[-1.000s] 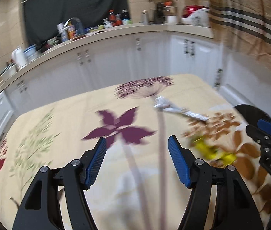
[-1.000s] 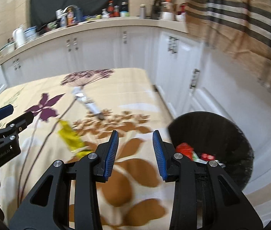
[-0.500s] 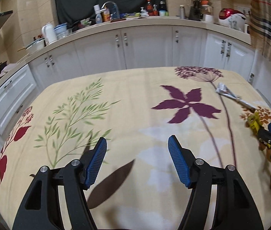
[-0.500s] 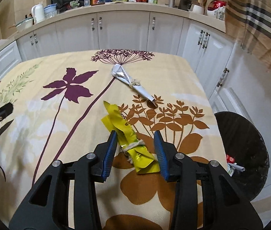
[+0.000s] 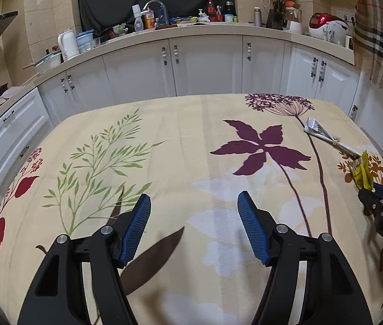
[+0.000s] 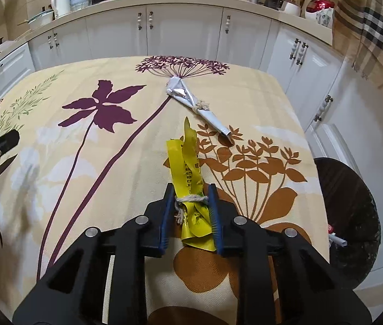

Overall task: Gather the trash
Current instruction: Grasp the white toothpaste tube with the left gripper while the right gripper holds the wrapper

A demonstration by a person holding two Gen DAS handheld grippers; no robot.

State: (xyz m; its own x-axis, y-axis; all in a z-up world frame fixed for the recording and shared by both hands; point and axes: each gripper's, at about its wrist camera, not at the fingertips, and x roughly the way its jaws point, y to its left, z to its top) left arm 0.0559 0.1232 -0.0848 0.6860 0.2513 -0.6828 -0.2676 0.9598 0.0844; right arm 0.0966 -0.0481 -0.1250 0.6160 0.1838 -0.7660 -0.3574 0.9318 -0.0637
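Observation:
A yellow wrapper (image 6: 188, 168), tied round with string, lies on the flowered tablecloth (image 6: 126, 178). My right gripper (image 6: 190, 189) has its jaws closing on it, and both blue pads press its tied middle. From the left wrist view the yellow wrapper (image 5: 362, 172) shows at the far right with the right gripper (image 5: 375, 189) on it. A silver wrapper (image 6: 191, 98), also tied with string, lies further back; the left wrist view has this silver wrapper (image 5: 320, 132) at upper right. My left gripper (image 5: 194, 203) hovers open over bare cloth, nothing between its fingers.
A black bin (image 6: 348, 203) with some trash inside stands on the floor beside the table's right edge. White kitchen cabinets (image 5: 205, 65) and a cluttered counter run along the back. A plaid cloth (image 6: 373, 27) hangs at upper right.
The right jaws came down around the yellow wrapper and closed onto it. The left gripper swung left across the table early on, then held still, staying open.

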